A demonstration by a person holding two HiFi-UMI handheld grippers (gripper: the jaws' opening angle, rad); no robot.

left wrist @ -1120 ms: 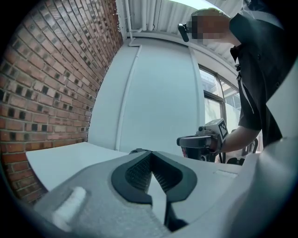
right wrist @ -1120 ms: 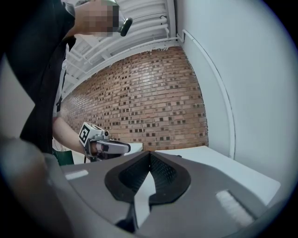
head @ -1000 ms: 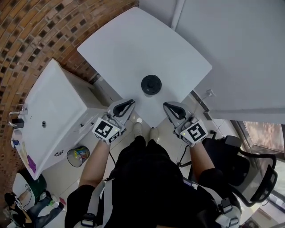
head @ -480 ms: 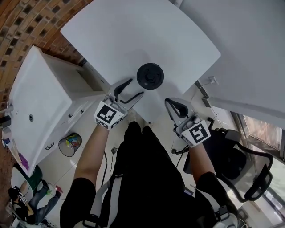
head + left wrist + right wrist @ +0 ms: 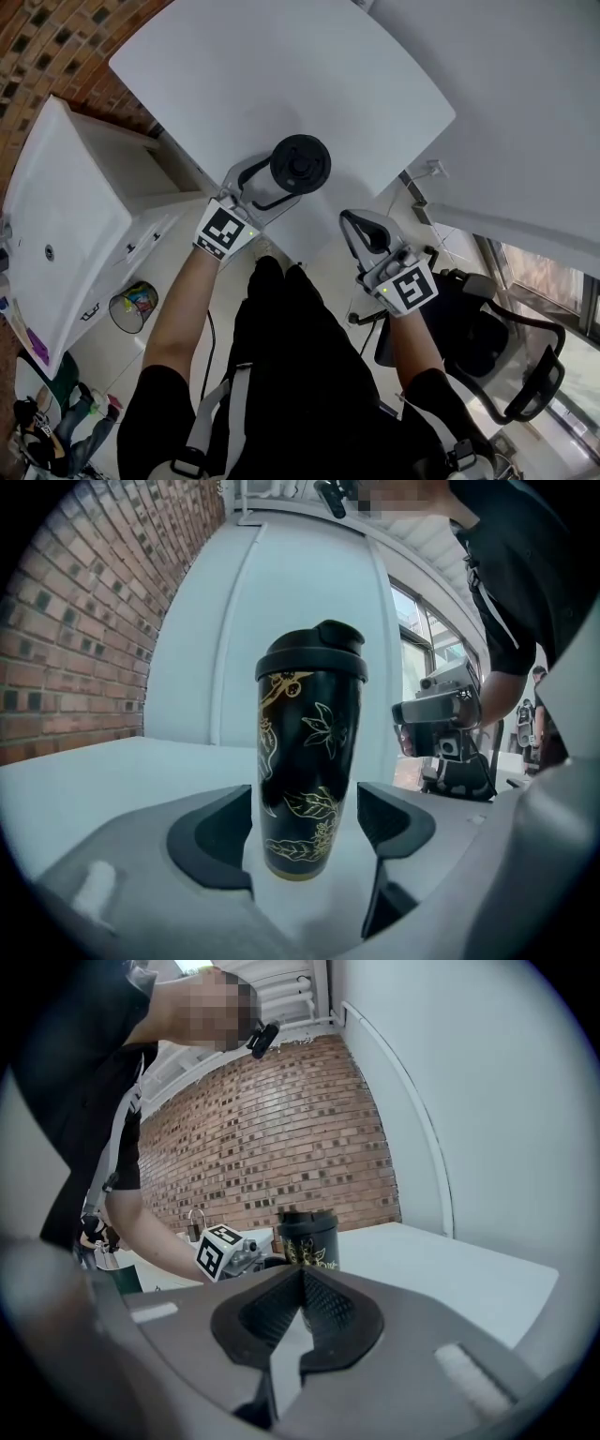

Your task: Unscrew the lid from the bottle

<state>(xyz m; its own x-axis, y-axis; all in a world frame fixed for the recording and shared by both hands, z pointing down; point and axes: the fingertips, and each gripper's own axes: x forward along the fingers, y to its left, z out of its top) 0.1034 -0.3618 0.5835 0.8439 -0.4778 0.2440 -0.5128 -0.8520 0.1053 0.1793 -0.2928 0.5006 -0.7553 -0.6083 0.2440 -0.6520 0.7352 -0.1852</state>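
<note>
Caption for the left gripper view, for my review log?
Left gripper, jaws just opened and clear of it, straddles the upright black bottle, lid on, on the white table.

A brick wall (image 5: 37, 37) runs behind the far left corner of the white desk (image 5: 281, 84), and a plain white wall (image 5: 525, 103) lies past its right edge. Off its left edge stands a white cabinet (image 5: 75, 206), with a waste bin (image 5: 131, 307) beside it on the pale floor (image 5: 183, 258). A black office chair (image 5: 511, 352) sits off the near right corner.
</note>
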